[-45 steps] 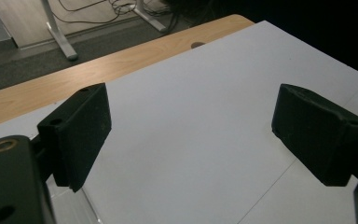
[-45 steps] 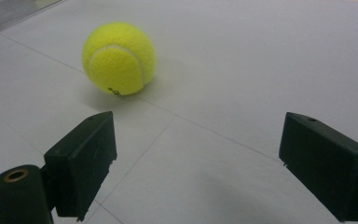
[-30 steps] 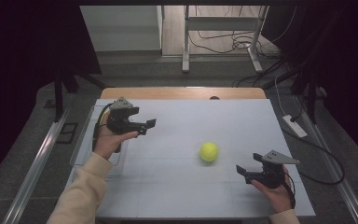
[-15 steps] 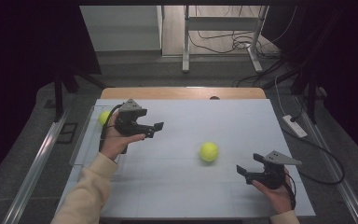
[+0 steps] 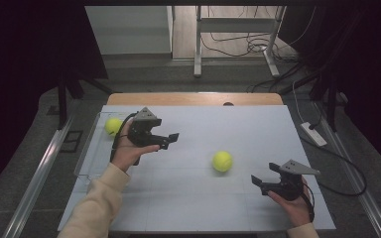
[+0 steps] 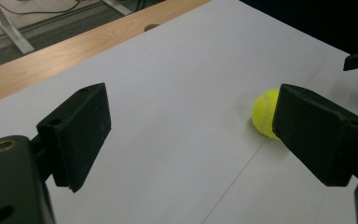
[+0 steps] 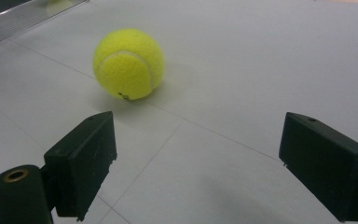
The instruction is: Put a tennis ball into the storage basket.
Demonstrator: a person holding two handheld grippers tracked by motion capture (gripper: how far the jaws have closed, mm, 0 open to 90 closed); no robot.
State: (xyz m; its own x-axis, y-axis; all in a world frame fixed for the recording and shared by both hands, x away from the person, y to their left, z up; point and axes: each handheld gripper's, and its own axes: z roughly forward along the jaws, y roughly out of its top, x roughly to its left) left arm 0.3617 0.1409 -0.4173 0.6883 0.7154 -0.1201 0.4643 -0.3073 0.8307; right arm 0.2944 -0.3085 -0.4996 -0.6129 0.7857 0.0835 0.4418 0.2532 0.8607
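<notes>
— What is on the white table [image 5: 193,198]?

— A yellow tennis ball [image 5: 222,161] lies free on the surface, right of centre, between the two hand-held tools and touching neither. A second yellow ball [image 5: 112,125] sits in a clear tray [image 5: 87,161] at the table's left edge.

— And the left gripper [image 5: 167,141]?

— A person's left hand [image 5: 129,151] holds it above the table's left half, near the tray, jaws spread wide with nothing between them. In the left gripper view the centre ball [image 6: 264,113] shows partly behind the right-hand jaw, well beyond it.

— The right one?

— The right gripper [image 5: 262,182] rests low near the front right corner in the right hand [image 5: 292,203], pointing toward the middle. Its jaws are likewise set wide apart and empty. In the right gripper view the ball [image 7: 128,63] lies ahead of the left-hand jaw, apart from both, its white seam facing the camera.
</notes>
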